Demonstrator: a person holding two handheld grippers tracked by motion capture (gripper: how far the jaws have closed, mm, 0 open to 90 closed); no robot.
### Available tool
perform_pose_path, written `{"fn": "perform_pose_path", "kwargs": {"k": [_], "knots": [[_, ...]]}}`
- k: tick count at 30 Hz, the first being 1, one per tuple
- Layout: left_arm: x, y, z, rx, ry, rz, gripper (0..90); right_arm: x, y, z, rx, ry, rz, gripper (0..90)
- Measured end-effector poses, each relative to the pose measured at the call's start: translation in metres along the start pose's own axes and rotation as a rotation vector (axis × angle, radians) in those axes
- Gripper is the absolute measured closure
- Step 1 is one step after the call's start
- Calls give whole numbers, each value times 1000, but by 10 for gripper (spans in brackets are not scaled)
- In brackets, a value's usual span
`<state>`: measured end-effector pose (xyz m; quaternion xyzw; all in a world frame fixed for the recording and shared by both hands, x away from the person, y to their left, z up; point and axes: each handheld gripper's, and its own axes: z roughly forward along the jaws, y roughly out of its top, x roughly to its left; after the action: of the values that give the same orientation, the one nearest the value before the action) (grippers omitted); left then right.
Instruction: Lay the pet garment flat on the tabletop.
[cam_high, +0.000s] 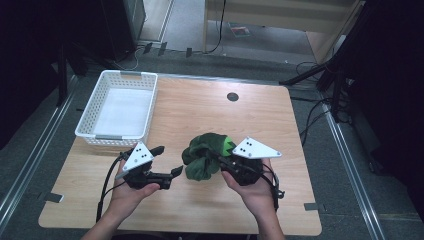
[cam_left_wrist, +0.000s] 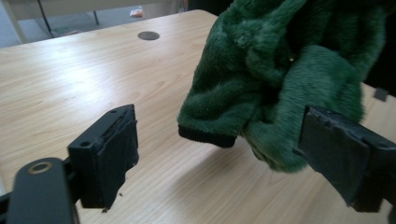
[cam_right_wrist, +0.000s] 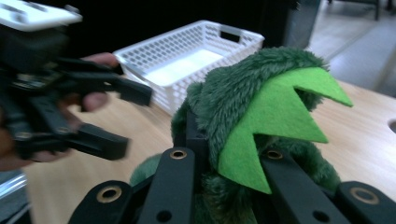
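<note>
A dark green plush toy (cam_high: 206, 155) with bright green felt spikes (cam_right_wrist: 275, 126) sits at the middle of the wooden table (cam_high: 200, 105). My right gripper (cam_high: 225, 161) is shut on the plush toy (cam_right_wrist: 243, 93), whose fur bulges up between its jaws. My left gripper (cam_high: 168, 160) stands open just left of the toy, its fingers (cam_left_wrist: 108, 154) apart with bare table between them. The plush toy (cam_left_wrist: 280, 79) hangs a little above the table in the left gripper view, close to the far finger (cam_left_wrist: 343, 154).
An empty white lattice basket (cam_high: 120, 107) stands at the table's far left corner. A round cable hole (cam_high: 232, 96) lies at the back middle. Cables and dark stands crowd the floor to the right.
</note>
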<state>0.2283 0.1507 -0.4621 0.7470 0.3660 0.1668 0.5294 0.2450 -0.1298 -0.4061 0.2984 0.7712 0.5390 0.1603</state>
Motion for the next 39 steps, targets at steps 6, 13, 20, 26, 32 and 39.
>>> {"fn": "perform_pose_path", "kwargs": {"k": [6, 13, 20, 26, 32, 39], "knots": [[-12, 1, 5, 18, -22, 48, 237, 24, 6, 7, 37, 94, -53, 761], [-1, -12, 19, 107, -91, 8, 747, 25, -1, 16, 25, 98, -42, 827], [14, -20, 23, 125, -95, -71, 847, -3, -21, 37, 86, -150, 43, 641], [23, -24, 26, 142, -89, -114, 858, -22, -35, 31, 41, -98, 154, 754], [36, -30, 23, 124, -57, -220, 842, -16, -30, 33, 19, -88, 144, 425], [36, -30, 23, 123, -69, -234, 828, -7, -36, 48, 71, -70, 169, 222]]}}
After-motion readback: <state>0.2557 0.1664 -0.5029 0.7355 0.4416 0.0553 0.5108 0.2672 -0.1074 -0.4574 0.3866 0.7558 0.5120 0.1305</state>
